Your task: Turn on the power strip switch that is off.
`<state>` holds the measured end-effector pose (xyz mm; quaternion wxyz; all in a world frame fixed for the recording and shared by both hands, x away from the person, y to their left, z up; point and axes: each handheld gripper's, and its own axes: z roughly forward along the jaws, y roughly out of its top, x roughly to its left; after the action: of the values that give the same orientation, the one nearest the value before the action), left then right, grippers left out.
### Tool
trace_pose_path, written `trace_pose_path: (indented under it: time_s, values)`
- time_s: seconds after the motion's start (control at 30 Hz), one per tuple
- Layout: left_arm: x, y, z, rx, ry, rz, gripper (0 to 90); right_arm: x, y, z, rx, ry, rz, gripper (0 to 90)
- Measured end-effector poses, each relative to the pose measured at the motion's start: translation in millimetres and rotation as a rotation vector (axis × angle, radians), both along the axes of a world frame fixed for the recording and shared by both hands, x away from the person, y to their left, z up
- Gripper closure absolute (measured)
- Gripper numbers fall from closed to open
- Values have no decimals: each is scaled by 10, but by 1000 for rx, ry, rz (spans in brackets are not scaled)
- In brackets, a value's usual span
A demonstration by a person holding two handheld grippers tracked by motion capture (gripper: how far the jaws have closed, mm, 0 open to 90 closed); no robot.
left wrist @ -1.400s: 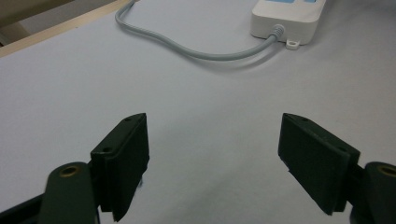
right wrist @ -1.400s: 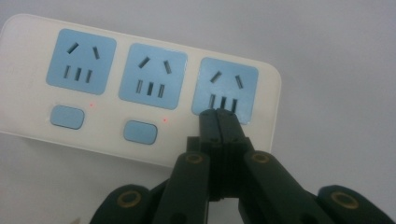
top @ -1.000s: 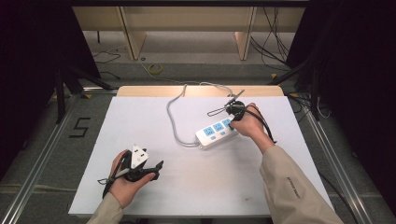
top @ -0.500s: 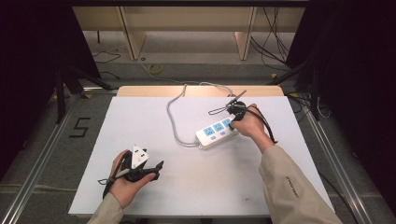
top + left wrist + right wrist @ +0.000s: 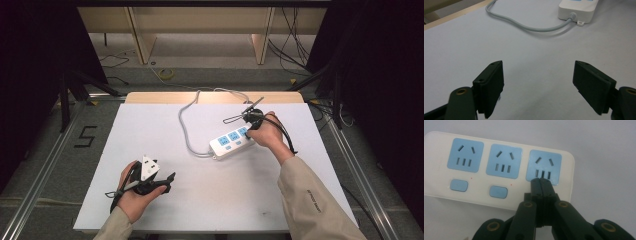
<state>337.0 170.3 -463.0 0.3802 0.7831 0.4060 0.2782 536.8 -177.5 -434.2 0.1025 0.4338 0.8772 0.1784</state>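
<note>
Our right claw (image 5: 541,181) is pinched tight with nothing in it, its tip pressing down on the strip (image 5: 499,170) at the lower edge of the third socket (image 5: 544,167), where no switch shows beside the two blue switches (image 5: 498,192). We judge it's a button press, so a lift comes next. Lower left of the high view, our left claw (image 5: 167,180) gapes wide and idle over the desk (image 5: 225,200). A "5" (image 5: 86,136) marks the floor.

Your white power strip (image 5: 499,167) carries blue sockets.
Its grey cord (image 5: 186,130) crosses the pale table (image 5: 150,125); your jaws are black.
</note>
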Motion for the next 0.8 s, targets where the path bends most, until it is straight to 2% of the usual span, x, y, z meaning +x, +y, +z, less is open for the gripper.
trace_pose_path:
  time_s: [0.8]
  values:
    - [-3, -18, -2, 3, -2, -3, 249, -11, -26, -4, 21, -1, -13, 900]
